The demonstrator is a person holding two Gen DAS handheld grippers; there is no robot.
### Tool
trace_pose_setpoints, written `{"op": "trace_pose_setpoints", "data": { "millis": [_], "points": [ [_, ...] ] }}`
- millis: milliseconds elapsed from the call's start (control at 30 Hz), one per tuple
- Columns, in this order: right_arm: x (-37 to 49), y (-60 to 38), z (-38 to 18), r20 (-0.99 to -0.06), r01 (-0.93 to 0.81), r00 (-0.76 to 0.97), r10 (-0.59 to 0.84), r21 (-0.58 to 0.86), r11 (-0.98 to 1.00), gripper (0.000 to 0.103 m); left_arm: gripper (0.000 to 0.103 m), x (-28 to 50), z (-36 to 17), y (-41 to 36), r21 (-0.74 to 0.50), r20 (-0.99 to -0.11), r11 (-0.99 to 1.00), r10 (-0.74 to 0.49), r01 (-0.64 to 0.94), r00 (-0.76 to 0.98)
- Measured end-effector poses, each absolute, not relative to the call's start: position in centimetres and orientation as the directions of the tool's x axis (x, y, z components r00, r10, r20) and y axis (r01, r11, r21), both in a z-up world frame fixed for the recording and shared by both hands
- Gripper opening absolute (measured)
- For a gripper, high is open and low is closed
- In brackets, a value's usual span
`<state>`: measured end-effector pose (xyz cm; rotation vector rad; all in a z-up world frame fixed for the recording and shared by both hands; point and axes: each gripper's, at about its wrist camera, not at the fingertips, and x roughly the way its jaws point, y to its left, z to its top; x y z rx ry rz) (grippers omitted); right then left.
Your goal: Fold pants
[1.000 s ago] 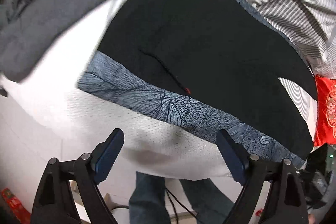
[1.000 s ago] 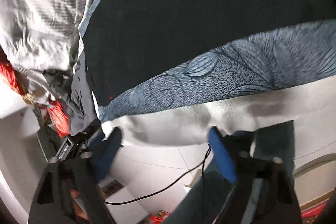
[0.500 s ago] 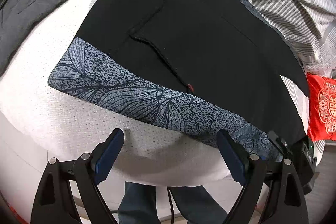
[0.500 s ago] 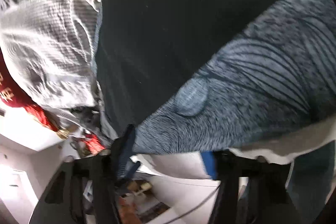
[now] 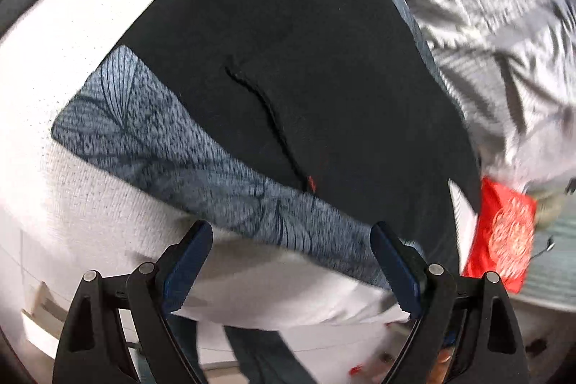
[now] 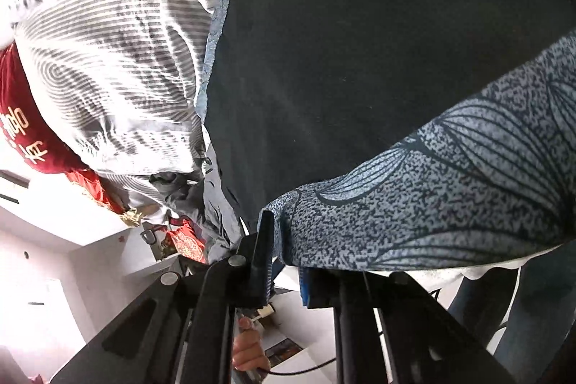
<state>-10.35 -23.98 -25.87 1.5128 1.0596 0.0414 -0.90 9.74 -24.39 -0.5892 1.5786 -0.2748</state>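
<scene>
Black pants (image 5: pixel 324 78) with a blue-grey leaf-print side band lie flat on a white textured mattress (image 5: pixel 72 222), beside grey striped bedding (image 5: pixel 486 24) and a red cushion (image 5: pixel 504 236). Left gripper (image 5: pixel 291 261) hovers spread wide, empty; right gripper (image 6: pixel 284 261), jaws just closing, pinches the band's end.

bare white mattress (image 5: pixel 90 35) left of pants (image 5: pixel 306 78), rumpled striped bedding (image 5: pixel 486 24) crowding right
</scene>
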Motion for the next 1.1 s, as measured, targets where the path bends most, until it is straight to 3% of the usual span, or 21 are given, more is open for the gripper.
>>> {"op": "trace_pose_setpoints", "data": {
  "millis": [100,133,233,300,700,1100],
  "points": [
    [-10.3,-24.1,-25.8,-0.538,0.579,0.566,0.625,0.799,0.163,0.013,0.088,-0.1,-24.6,10.1,-0.509,-0.852,0.825,-0.523,-0.246,0.012],
    [-10.3,-24.1,-25.8,-0.541,0.58,0.562,0.626,0.797,0.168,0.013,0.069,-0.1,-24.5,10.1,-0.495,-0.861,0.832,-0.508,-0.251,0.014],
    [-10.1,-24.1,-25.6,-0.549,0.584,0.555,0.625,0.792,0.178,0.013,0.033,0.5,-25.0,10.2,-0.462,-0.876,0.848,-0.482,-0.259,-0.015],
    [-10.0,-24.2,-25.4,-0.557,0.587,0.549,0.624,0.788,0.188,0.013,0.022,0.4,-24.8,10.6,-0.462,-0.878,0.849,-0.479,-0.257,-0.006],
    [-4.8,-26.4,-19.9,-0.594,0.507,0.484,0.642,0.789,0.348,0.013,0.021,3.1,-17.8,8.5,-0.467,-0.884,0.88,-0.464,-0.085,0.048],
    [8.7,-32.1,-20.0,-0.6,0.467,0.346,0.722,0.777,0.422,0.013,0.021,13.5,-16.7,4.0,-0.445,-0.887,0.894,-0.432,-0.05,0.165]
  ]
}}
